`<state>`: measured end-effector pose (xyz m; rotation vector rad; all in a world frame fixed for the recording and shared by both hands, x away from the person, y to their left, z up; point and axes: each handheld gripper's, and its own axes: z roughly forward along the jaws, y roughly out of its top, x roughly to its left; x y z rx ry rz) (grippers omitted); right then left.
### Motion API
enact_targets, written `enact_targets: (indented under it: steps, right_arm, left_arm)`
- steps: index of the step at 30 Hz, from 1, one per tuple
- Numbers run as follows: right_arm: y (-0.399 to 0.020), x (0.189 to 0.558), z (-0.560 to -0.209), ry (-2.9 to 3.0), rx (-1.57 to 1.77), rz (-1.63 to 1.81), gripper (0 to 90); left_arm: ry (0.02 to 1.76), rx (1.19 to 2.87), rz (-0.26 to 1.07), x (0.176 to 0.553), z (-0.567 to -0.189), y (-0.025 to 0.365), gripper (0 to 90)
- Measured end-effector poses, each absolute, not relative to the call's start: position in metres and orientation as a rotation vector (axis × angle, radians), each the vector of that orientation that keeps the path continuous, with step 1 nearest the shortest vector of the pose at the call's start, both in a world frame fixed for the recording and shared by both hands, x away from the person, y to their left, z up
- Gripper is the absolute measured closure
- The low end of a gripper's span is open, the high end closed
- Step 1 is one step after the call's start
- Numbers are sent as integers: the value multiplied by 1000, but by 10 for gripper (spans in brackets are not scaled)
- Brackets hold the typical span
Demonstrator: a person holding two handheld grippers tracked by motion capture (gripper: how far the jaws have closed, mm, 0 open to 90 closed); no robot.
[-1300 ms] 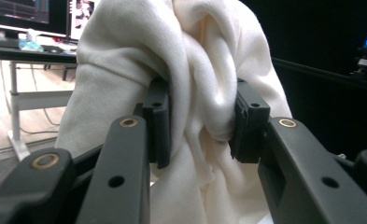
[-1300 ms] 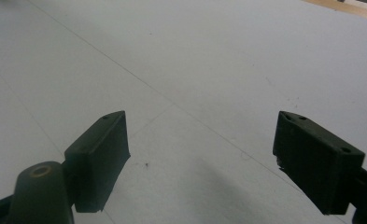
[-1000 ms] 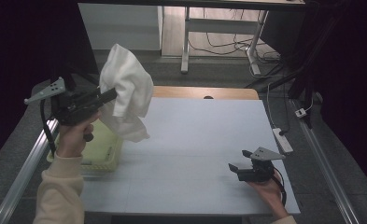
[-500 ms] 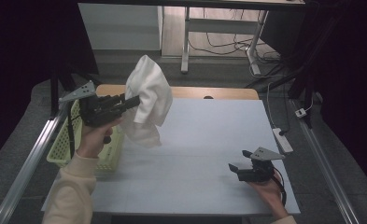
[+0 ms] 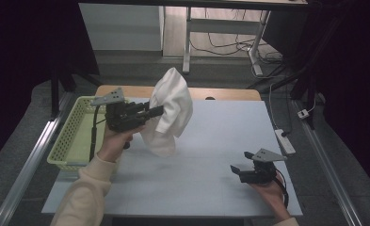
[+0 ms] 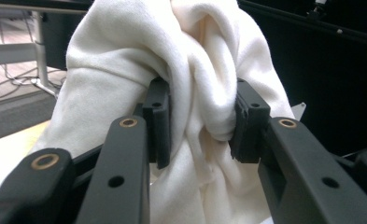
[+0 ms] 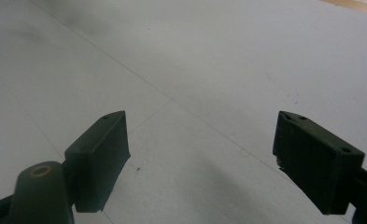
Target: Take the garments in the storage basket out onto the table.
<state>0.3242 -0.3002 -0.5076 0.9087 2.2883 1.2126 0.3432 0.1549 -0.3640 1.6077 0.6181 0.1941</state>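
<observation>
A bunched white cloth [image 5: 169, 110] hangs in the air above the left half of the white table [image 5: 220, 136], its lower end near the surface. My left gripper [image 5: 160, 111] is shut on a fold of it; in the left gripper view the cloth [image 6: 195, 93] is pinched between both black pads [image 6: 157, 122]. My right gripper [image 5: 235, 168] rests low at the table's front right, held in a hand. In the right gripper view its jaws stand wide apart over bare table [image 7: 200, 70], the gripper [image 7: 202, 154] holding nothing.
A pale green mesh basket [image 5: 68, 141] sits at the table's left edge, beside my left forearm. A wooden strip [image 5: 220, 93] runs along the far edge. A power strip [image 5: 285, 140] lies off the right side. Metal rails flank the table.
My left gripper has carried the cloth rightward from above the basket to over the table's left half, uncovering the basket. The right gripper has stayed put.
</observation>
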Motion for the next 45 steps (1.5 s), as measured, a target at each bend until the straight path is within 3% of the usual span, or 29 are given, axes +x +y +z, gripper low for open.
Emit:
enact_targets:
  steps: [18, 28, 45]
  right_arm:
    - [-301, 323, -507, 2286, 908, 1211, 182]
    - [-301, 324, -508, 2295, 901, 1209, 182]
    - [-301, 324, -508, 2297, 898, 1205, 182]
  left_arm:
    - [565, 1699, 109, 345, -380, 111, 635]
    - [694, 1888, 43, 376, -435, 91, 627]
    - [771, 2162, 64, 393, -504, 61, 593]
